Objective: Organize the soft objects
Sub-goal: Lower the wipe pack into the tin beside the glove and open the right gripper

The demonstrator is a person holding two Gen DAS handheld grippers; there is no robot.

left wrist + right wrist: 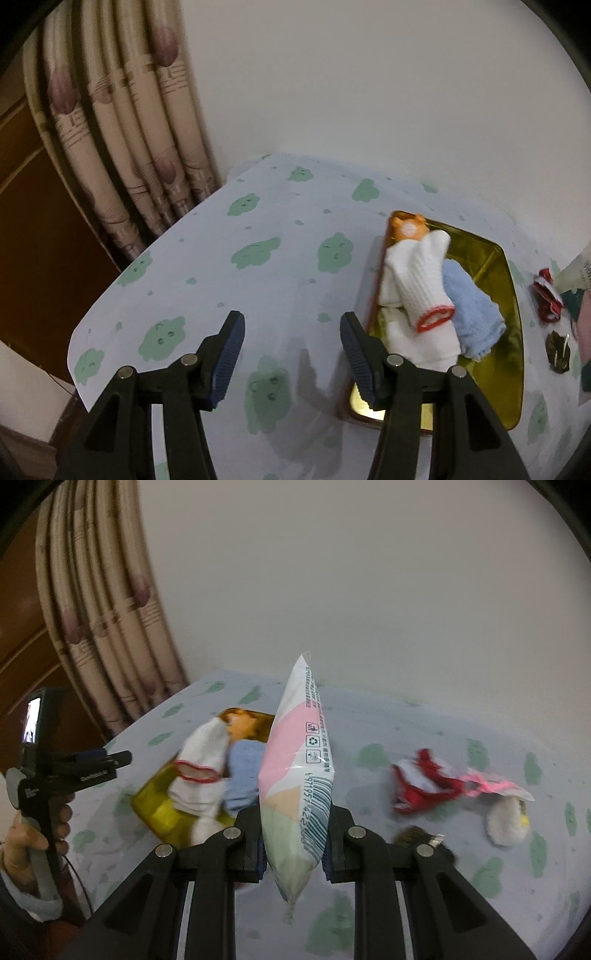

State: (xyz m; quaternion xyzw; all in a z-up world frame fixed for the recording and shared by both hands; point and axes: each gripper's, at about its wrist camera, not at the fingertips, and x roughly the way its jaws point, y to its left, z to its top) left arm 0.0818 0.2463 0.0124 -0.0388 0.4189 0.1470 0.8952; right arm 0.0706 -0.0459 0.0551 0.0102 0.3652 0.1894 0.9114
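Pinched upright between the pads of the right gripper [293, 845] is a soft plastic tissue pack in pink, white and pale green with a barcode [297, 775]; its long axis runs away from the camera, one sealed end hanging just below the pads and the other pointing up toward the wall. It is lifted clear of the table [369, 716], which is covered in a pale blue cloth printed with green clouds.

Left of the pack, toward the table's left edge, sits the gold rectangular tin box [513, 295], already holding a white ribbed sock with a red cuff [417, 284], a light blue folded cloth [469, 314] and a small orange plush toy [408, 229]. The left gripper [291, 354] hovers spread and empty just beside the tin's near-left corner.

Out on the table's right side lie a red and white crumpled cloth [424, 782], a pink packet [495, 786], a cream fuzzy pad [506, 825] and a dark brown item [417, 838] that is too blurred to identify.

The coming move likely turns on this: the tin lies left and slightly ahead of the held pack, so the right gripper would carry it leftward. The free space appears to be along the tin's right half.
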